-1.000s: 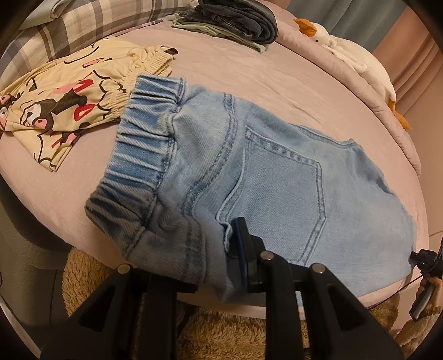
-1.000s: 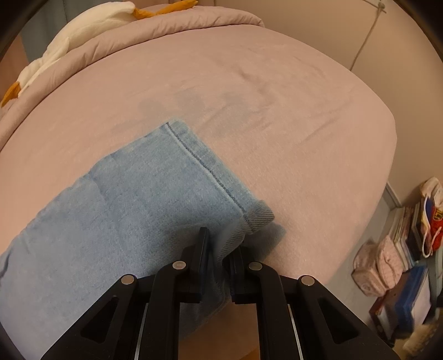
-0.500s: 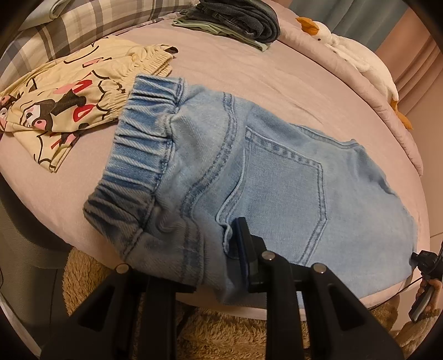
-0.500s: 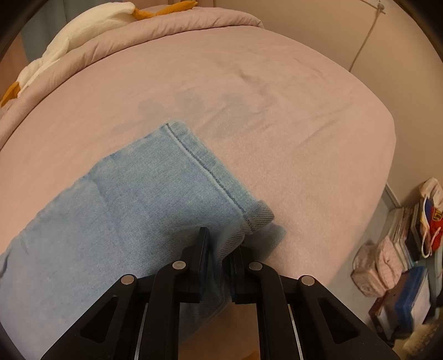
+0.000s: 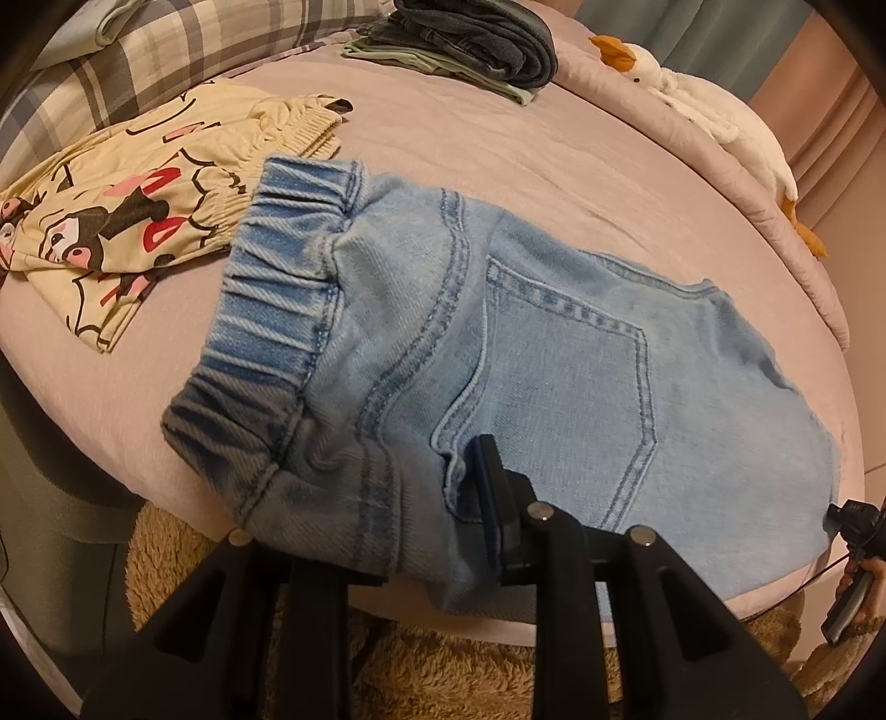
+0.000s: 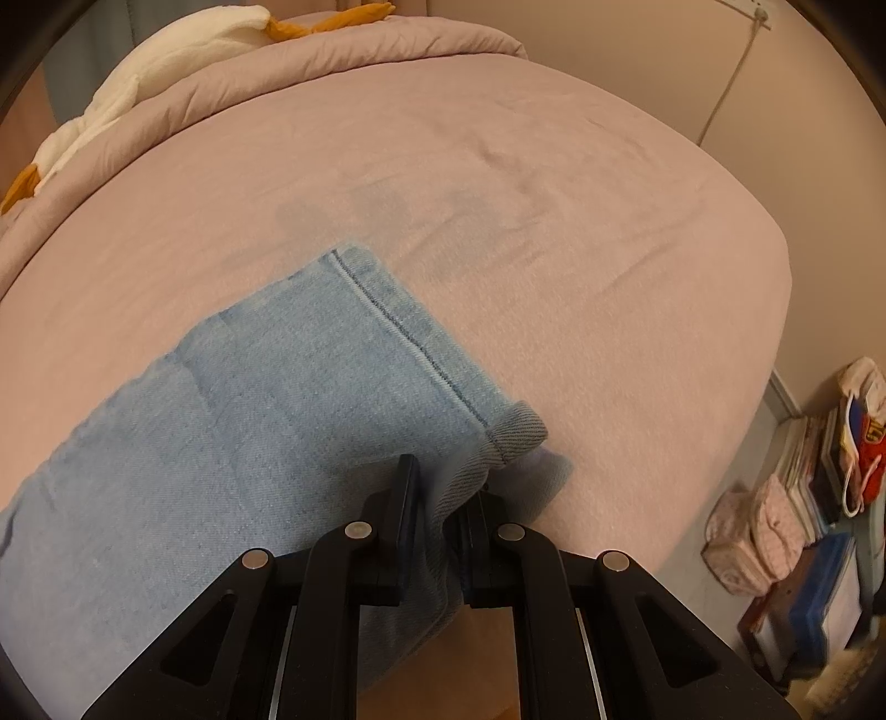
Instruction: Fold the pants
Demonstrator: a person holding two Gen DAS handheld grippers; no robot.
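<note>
At far left, cream cartoon-print shorts [image 5: 127, 232] lie crumpled on the mauve bed sheet [image 5: 498, 155], just beside the elastic waistband of the light-blue denim pants [image 5: 554, 376], which lie flat along the near edge of the bed with a back pocket facing up. Behind them, a plaid pillow [image 5: 138, 61] sits at the head of the bed, and a stack of dark folded clothes [image 5: 476, 44] rests farther back on the sheet. The left gripper [image 5: 432, 531] grasps the near edge of the pants below the waistband: denim fills the gap between its fingers, with one finger [image 5: 493, 498] lying on top of the cloth and the other hidden under it. A white plush goose [image 5: 714, 116] lies along the rolled quilt at the far edge. Toward the right, the pants [image 6: 249, 443] end in a stitched hem whose near corner is curled over. The right gripper [image 6: 437, 515] is pressed together on the denim beside that corner, a ridge of fabric pinched between its fingers. At far right, off the bed, books and bags [image 6: 803, 515] are piled on the floor by the wall.
</note>
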